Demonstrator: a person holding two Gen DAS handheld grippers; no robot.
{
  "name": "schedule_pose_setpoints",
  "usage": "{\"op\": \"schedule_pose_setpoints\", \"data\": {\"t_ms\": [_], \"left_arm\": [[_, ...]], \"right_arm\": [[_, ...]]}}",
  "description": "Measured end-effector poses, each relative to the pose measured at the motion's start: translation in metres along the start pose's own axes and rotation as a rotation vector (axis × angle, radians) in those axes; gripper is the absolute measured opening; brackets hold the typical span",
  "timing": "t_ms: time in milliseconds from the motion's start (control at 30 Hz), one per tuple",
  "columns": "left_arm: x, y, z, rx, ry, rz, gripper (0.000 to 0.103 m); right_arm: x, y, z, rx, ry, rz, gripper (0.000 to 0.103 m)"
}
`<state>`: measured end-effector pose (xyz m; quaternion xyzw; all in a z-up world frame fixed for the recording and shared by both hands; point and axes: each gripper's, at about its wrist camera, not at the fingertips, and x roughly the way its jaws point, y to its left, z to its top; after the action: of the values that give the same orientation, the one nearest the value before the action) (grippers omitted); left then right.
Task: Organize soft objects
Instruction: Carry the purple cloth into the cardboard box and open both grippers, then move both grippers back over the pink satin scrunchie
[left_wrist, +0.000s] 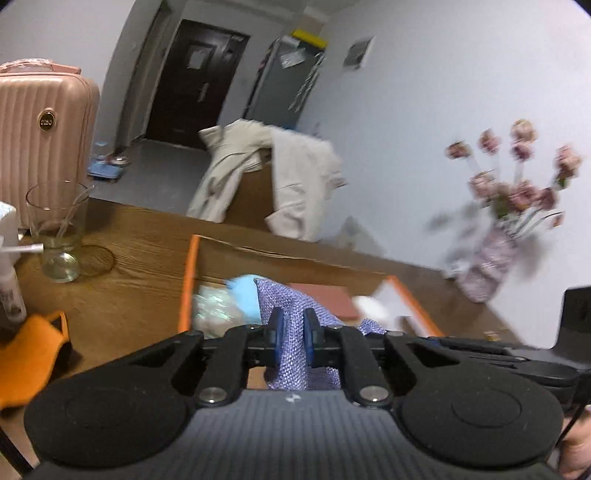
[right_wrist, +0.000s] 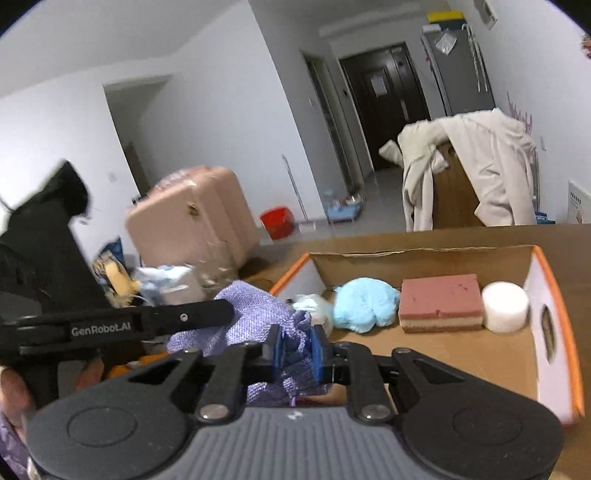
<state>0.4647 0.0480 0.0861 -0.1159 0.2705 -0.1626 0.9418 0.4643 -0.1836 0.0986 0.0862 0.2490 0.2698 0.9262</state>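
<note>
A purple knit cloth (left_wrist: 291, 354) (right_wrist: 255, 314) hangs between both grippers above the near left corner of an orange-edged cardboard box (right_wrist: 561, 314) (left_wrist: 188, 280). My left gripper (left_wrist: 294, 334) is shut on one part of the cloth. My right gripper (right_wrist: 298, 349) is shut on another part. The left gripper's black body (right_wrist: 155, 321) reaches in from the left of the right wrist view. In the box lie a light blue fluffy cloth (right_wrist: 364, 304) (left_wrist: 245, 295), a pink sponge (right_wrist: 441, 302) (left_wrist: 325, 301), a white round pad (right_wrist: 504, 306) and a pale crumpled bag (right_wrist: 314, 306) (left_wrist: 218, 310).
The box stands on a wooden table (left_wrist: 129, 273). A glass (left_wrist: 57, 232), a white spray bottle (left_wrist: 9, 291) and an orange cloth (left_wrist: 29, 354) are at its left. A flower vase (left_wrist: 487, 258) stands at the right. A pink suitcase (right_wrist: 192, 225) and a coat-draped chair (right_wrist: 465, 173) stand beyond.
</note>
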Motion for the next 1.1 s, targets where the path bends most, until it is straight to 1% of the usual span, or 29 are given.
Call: {"op": "schedule_pose_setpoints", "data": {"t_ms": [67,133,167,200,233,267,333,400,433,500,567,633,700,767,833,933,1067,1100], "left_arm": [[0.021,0.002,0.002,0.058,0.036,0.051,0.014],[0.037,0.004,-0.002,0.132,0.068,0.114,0.020],[0.041,0.005,-0.005,0.156,0.077,0.131,0.027],[0.043,0.006,-0.009,0.170,0.079,0.138,0.034],[0.043,0.008,-0.013,0.176,0.080,0.139,0.038],[0.041,0.009,-0.015,0.178,0.078,0.142,0.040],[0.037,0.009,-0.017,0.185,0.071,0.148,0.040],[0.030,0.009,-0.017,0.188,0.067,0.151,0.041],[0.025,0.006,-0.016,0.193,0.061,0.156,0.042],[0.013,0.001,-0.014,0.206,0.038,0.162,0.045],[0.000,-0.006,-0.011,0.213,0.020,0.161,0.047],[-0.018,-0.014,-0.009,0.216,-0.006,0.156,0.048],[-0.038,-0.025,-0.010,0.243,-0.045,0.156,0.056],[-0.060,-0.034,-0.013,0.268,-0.087,0.154,0.059],[-0.081,-0.043,-0.018,0.265,-0.115,0.153,0.060],[-0.109,-0.055,-0.030,0.268,-0.145,0.157,0.065],[-0.146,-0.069,-0.053,0.285,-0.182,0.182,0.070],[-0.155,-0.073,-0.061,0.288,-0.191,0.187,0.073]], "right_arm": [[0.030,-0.005,0.005,0.003,0.047,-0.025,0.016],[0.055,-0.010,0.005,0.016,0.105,-0.030,0.018],[0.065,-0.012,0.002,0.019,0.125,-0.031,0.019],[0.073,-0.012,-0.003,0.020,0.140,-0.042,0.023],[0.080,-0.013,-0.006,0.018,0.157,-0.048,0.026],[0.086,-0.013,-0.011,0.023,0.178,-0.052,0.026],[0.091,-0.014,-0.017,0.033,0.209,-0.053,0.033],[0.088,-0.013,-0.017,0.025,0.216,-0.053,0.036],[0.083,-0.011,-0.014,0.017,0.209,-0.059,0.040],[0.064,-0.006,-0.006,0.000,0.176,-0.061,0.043],[0.041,-0.002,0.005,-0.009,0.139,-0.061,0.048],[0.012,0.004,0.014,-0.033,0.092,-0.068,0.057],[-0.016,0.009,0.019,-0.063,0.057,-0.075,0.062],[-0.045,0.012,0.018,-0.077,0.024,-0.080,0.065],[-0.073,0.012,0.014,-0.069,-0.002,-0.082,0.069],[-0.113,0.016,0.002,-0.078,-0.043,-0.097,0.072],[-0.159,0.021,-0.020,-0.087,-0.099,-0.128,0.077],[-0.170,0.022,-0.027,-0.090,-0.113,-0.134,0.080]]}}
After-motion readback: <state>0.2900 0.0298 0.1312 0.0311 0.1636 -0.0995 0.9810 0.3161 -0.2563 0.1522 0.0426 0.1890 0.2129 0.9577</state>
